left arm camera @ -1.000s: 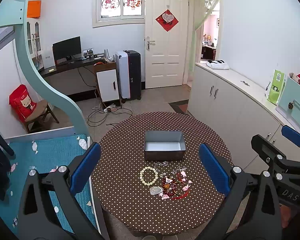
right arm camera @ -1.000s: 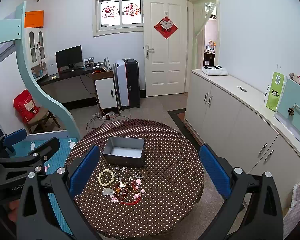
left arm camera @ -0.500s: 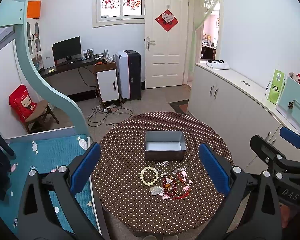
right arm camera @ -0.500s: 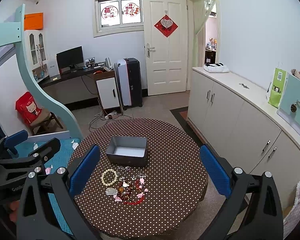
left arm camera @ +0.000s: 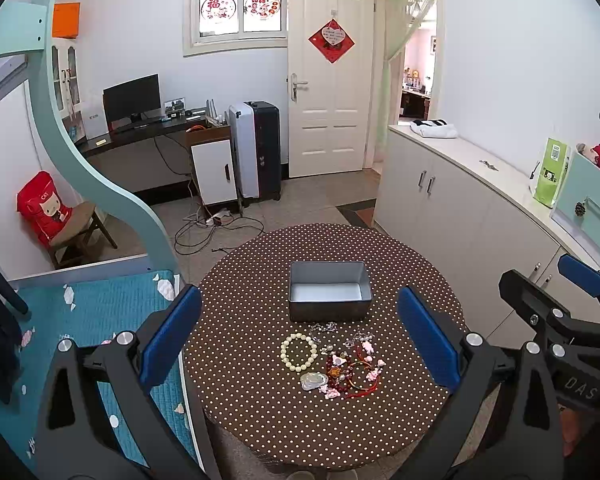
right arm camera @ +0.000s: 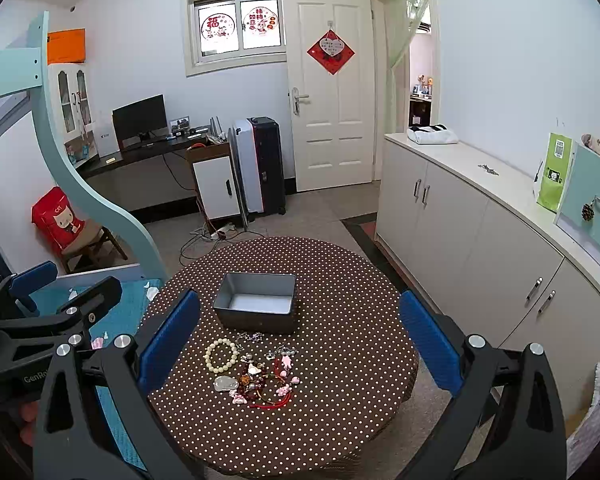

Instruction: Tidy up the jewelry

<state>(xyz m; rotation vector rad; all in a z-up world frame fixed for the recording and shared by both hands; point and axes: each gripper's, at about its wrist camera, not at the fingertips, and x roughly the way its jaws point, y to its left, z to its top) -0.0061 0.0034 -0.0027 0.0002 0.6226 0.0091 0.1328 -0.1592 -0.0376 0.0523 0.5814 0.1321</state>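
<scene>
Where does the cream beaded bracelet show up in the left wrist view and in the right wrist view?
Left wrist view: the cream beaded bracelet lies just below centre, near-left of the grey metal tin.
Right wrist view: the bracelet sits left of centre, again near-left of the tin.
Shared landmark: the red diamond door decoration.

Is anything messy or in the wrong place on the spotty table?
Yes. The jewelry is loose on the tablecloth, not in the grey tin, which looks empty. A cream bead bracelet lies apart, but the red and pink pieces sit in a jumbled heap beside it. Nothing looks broken or spilled.
</scene>
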